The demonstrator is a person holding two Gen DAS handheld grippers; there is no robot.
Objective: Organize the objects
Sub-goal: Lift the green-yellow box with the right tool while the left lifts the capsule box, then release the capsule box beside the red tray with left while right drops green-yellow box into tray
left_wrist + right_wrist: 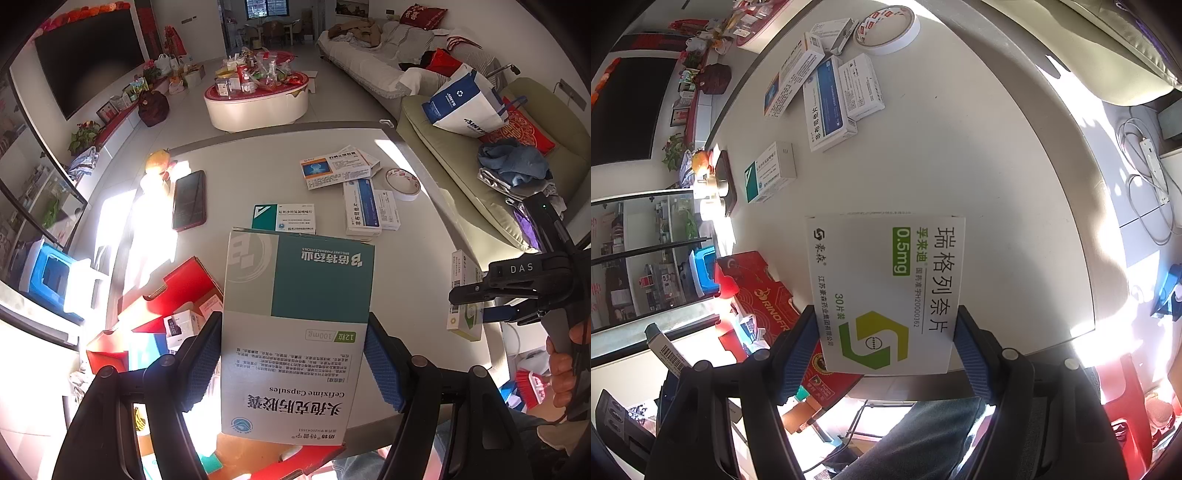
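Lowest in the left wrist view, the left tongs hold a flat teal-and-white cardboard capsule box, blue pads pressing its two long edges, the box jutting up toward the frame's centre over the near rim of the round white table. Beyond it, mid-frame, lie a small green-and-white medicine carton, a dark phone with a red edge to its left, and upper right a loose cluster of blue-and-white cartons beside a white tape roll. At the right edge the right tongs carry a second carton. A red open cardboard box sits lower left, below the table's edge.

In the right wrist view, the right tongs grip a white tablet carton with a green hexagon logo low in the centre, held by its bottom corners only.

Both grips are shallow, at one end of a light carton; a quick swing could pivot or slip either box, and thin card may buckle if squeezed harder.
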